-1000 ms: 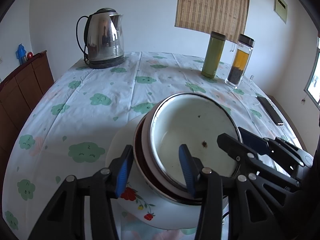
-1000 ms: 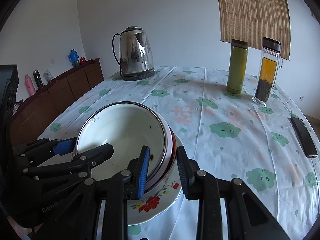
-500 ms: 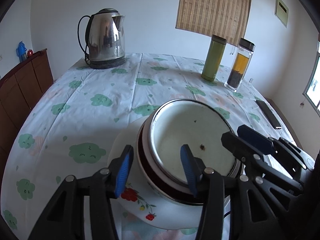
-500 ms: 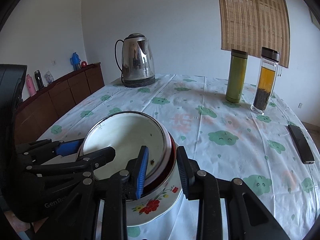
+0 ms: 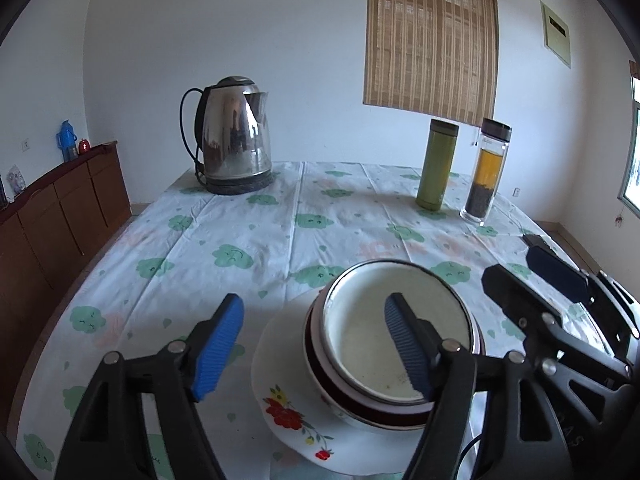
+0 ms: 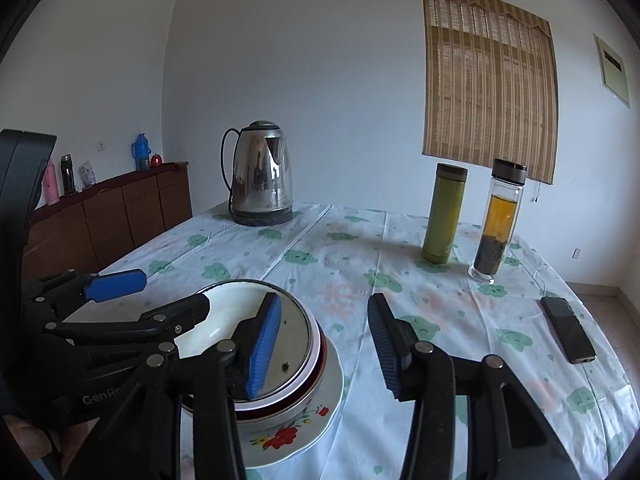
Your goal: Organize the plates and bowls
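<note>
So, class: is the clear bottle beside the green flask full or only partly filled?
Partly filled. The clear bottle shows dark leaves at the bottom, amber liquid above them, and a clear gap under its cap.

Both wrist views look across the table point(image 5: 280, 240), sharing stacked bowls point(image 5: 396, 344).

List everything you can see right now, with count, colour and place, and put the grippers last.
bowls: nested stack, count unclear, white top bowl, dark red band below, on the plate
plate: 1, white with red flowers, near table edge
kettle: 1, steel, far left of table
flask: 1, green, far right of table
tea bottle: 1, clear with amber tea, beside the flask
phone: 1, black, right table edge
tablecloth: 1, white with green clouds
sideboard: 1, brown, left wall, small items on top
blind: 1, tan, back wall
left gripper: blue pads, jaws opening, astride the bowls' left rim
right gripper: blue pads, jaws opening, astride the right rim
</note>
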`<state>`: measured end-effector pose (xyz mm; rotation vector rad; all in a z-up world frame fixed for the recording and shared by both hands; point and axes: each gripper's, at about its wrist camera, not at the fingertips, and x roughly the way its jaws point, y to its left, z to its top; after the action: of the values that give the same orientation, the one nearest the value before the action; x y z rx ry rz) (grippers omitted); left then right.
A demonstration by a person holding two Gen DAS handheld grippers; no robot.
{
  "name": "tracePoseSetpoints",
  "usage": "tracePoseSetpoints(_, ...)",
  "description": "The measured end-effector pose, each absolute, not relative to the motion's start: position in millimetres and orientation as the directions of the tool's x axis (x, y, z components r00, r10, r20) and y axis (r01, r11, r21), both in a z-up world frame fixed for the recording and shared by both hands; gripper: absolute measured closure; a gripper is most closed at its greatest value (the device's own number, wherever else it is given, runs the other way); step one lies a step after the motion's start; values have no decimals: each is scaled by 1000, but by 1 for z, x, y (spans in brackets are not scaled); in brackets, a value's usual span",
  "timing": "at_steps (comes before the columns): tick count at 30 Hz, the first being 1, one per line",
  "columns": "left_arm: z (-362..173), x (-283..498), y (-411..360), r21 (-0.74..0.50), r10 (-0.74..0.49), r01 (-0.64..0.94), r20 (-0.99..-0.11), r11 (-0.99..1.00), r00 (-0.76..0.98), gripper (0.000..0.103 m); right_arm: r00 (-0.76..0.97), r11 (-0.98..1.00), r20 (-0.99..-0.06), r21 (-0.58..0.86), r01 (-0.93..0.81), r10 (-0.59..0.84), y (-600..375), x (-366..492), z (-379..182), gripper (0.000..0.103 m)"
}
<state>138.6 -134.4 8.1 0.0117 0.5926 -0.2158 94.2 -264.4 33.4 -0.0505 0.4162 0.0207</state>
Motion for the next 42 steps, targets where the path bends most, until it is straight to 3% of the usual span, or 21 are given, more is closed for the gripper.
tracePoseSetpoints(3, 8, 140, -131, -46, -174, 178, -542, 983, 822, 13, 923, 999, -384, -40, -6, -10, -270, 93, 35, 35)
tracePoseSetpoints(7, 11, 136, -127, -39, -159, 162, -502, 986, 850, 7, 931, 1000, -364, -20, -12, 3, -273, 91, 38, 35)
tracePoseSetpoints(42, 14, 131, -138, 38, -134, 175, -486, 984, 863, 7, 944, 1000, -328, -27, 15, -23, -279, 86, 41, 30)
